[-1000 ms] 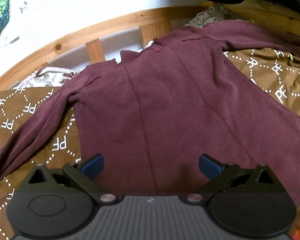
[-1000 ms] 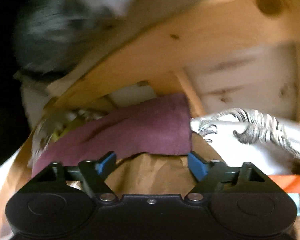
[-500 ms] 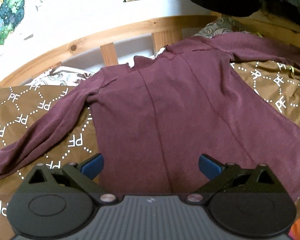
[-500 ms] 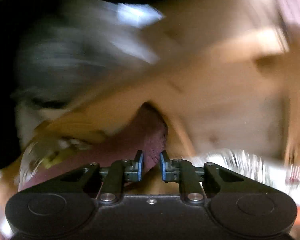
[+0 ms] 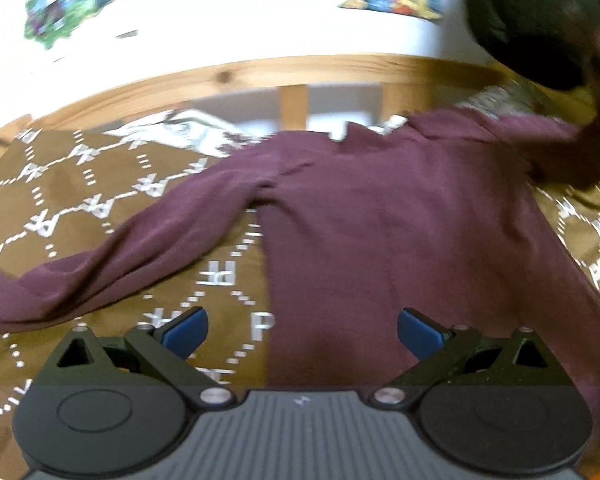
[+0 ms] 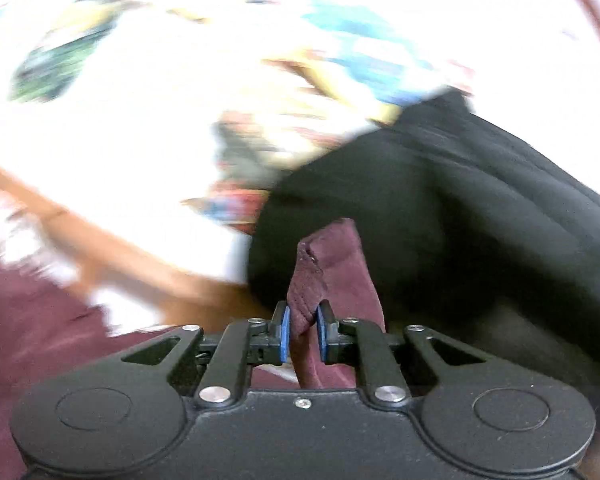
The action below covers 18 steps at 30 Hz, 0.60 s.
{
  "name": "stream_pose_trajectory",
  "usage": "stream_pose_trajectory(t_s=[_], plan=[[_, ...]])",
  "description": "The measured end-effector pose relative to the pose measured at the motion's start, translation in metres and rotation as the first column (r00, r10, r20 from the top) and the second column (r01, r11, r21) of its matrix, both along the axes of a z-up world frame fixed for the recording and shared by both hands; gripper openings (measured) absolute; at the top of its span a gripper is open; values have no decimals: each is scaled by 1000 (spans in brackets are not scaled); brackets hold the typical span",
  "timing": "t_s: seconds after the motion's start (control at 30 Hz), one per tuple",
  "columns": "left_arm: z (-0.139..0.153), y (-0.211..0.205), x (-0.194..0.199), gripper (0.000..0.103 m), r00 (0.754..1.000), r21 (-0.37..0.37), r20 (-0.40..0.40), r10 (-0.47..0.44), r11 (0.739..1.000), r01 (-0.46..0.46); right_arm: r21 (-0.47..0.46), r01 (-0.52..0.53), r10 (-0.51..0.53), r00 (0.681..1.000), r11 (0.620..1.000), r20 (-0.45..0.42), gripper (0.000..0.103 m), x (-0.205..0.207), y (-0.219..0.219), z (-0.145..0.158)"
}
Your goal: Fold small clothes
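Brown bedding printed with white letters covers the bed (image 5: 80, 200) I am working over, with a wooden headboard rail (image 5: 260, 72) and a white wall with colourful posters behind it. My maroon long-sleeved top (image 5: 380, 220) lies spread flat on that bedding, collar toward the headboard, one sleeve (image 5: 112, 256) trailing out to the left edge of the left wrist view.

My left gripper (image 5: 302, 330) hangs open above the lower part of the top, nothing between its pads, one pad over bare bedding and the other over the cloth.

My right gripper (image 6: 303, 334) has just been closing and now pinches the cuff of the other sleeve (image 6: 320, 264), which stands up between the blue pads. That view is heavily smeared, with a dark garment or bag (image 6: 460, 220) close behind the cuff.

My worries from here:
- The bite looks narrow, on the cuff edge only. A quick swing could pull the fabric free and drop the sleeve short of the body.
- Carrying the sleeve across could drag the shoulder and wrinkle the flat body, since the left gripper pins nothing.
- The dark thing sits near the cuff, and I cannot tell whether they touch, so a snag is possible.
- Blur keeps me from judging where the cuff will land.
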<state>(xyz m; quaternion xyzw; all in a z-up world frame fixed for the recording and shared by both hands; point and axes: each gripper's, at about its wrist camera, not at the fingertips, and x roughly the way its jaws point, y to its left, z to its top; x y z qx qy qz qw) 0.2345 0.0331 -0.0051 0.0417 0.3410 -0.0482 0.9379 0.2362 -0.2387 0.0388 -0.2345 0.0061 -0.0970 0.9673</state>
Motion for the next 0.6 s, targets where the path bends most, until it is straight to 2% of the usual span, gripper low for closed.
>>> stream_pose_trajectory(t_s=[0.1,0.2,0.27,0.4,0.47,0.5,0.53,0.57,0.6], plan=[[8,28,6,102,999,-38,22,47,998,-47,-107,-202,188,974,974,-127,15,11,56,-20],[17,54,10,102,995,-86,55,88,993,-83,-180,-362,316,917,914,-242,14,4,106,-48],[19,66,15,102,992,-113,63,106,989,-99,-187,-445,372,869,876,-326,14,1,129,-68],[15,78,26,102,992,-157,41,117,982,-109,-134,-534,421,776,835,-469,15,0,152,-101],[9,75,30,102,994,-172,23,105,980,-99,-94,-566,441,726,819,-528,24,-2,155,-115],[5,73,34,102,996,-182,16,92,979,-88,-71,-580,455,703,811,-547,32,-5,151,-119],[2,70,38,103,997,-193,11,77,978,-74,-47,-583,463,689,811,-557,43,-9,149,-122],[-2,66,42,103,998,-203,8,61,977,-58,-10,-578,474,679,816,-560,48,-13,141,-123],[-5,62,46,103,999,-213,7,46,976,-44,23,-572,486,674,820,-557,60,-15,134,-122]])
